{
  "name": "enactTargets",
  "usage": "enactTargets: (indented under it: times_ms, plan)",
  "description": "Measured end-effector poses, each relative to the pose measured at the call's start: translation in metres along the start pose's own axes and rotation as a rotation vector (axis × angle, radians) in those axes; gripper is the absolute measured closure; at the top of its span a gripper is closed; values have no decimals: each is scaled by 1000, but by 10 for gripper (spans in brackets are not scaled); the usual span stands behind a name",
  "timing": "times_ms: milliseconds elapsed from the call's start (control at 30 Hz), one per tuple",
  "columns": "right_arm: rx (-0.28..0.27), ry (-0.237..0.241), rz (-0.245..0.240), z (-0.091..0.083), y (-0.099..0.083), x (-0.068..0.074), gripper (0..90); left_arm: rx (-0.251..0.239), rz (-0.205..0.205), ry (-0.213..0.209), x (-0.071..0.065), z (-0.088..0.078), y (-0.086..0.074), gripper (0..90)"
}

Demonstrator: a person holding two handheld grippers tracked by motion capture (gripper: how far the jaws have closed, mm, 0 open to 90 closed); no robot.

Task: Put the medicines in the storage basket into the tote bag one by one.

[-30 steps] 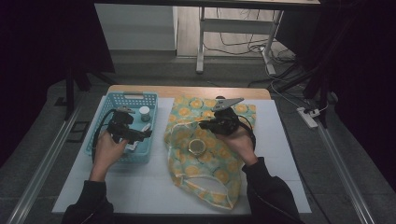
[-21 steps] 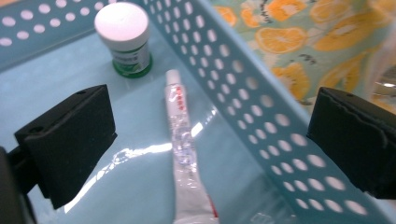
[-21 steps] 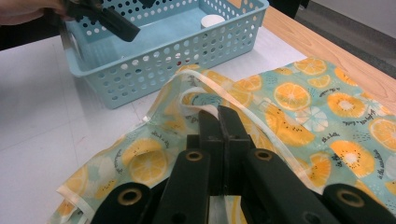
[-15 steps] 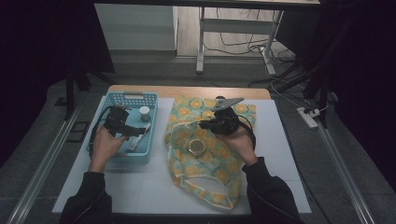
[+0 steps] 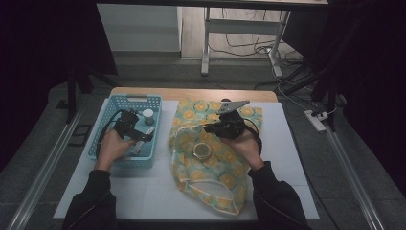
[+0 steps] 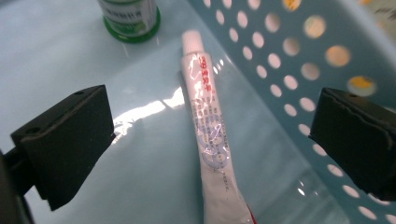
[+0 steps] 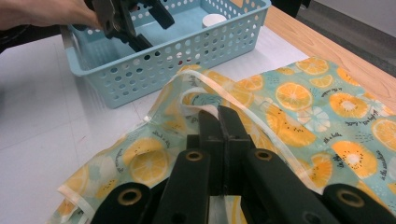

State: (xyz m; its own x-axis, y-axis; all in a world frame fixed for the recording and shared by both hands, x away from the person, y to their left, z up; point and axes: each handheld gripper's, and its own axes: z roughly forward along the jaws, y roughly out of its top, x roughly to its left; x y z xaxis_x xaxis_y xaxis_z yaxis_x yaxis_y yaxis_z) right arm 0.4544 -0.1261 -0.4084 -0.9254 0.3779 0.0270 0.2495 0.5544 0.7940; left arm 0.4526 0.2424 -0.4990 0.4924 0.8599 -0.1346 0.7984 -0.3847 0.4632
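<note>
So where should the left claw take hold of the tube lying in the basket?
Across the flat middle of the tube, coming straight down from above. It lies flat on the floor of the basket, lengthwise between the open left claw, so the pads can close on its two long edges; the cap end is narrower.

White tube point(image 6: 209, 126) with red print lies flat on the blue basket point(image 6: 299, 70) floor beside its perforated wall

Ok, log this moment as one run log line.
left gripper: open over tube in basket | right gripper: shut on bag
</note>
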Motion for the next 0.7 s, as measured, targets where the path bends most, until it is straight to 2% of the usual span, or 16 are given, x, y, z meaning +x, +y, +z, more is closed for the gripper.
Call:
enactTargets:
  times_ms: [200,333,400,533,700]
  plan:
    - [1,2,-1,0,0,0,900,66,5,9,0,10,1,0]
    - [5,4,-1,0,0,0,900,83,8,28,0,12,0,52]
    - [5,4,-1,0,0,1,899,89,16,41,-1,12,-1,140]
    - [5,4,0,0,0,1,899,114,28,28,-3,15,-1,318]
    - [1,3,-1,-1,1,1,900,142,30,40,-3,17,-1,443]
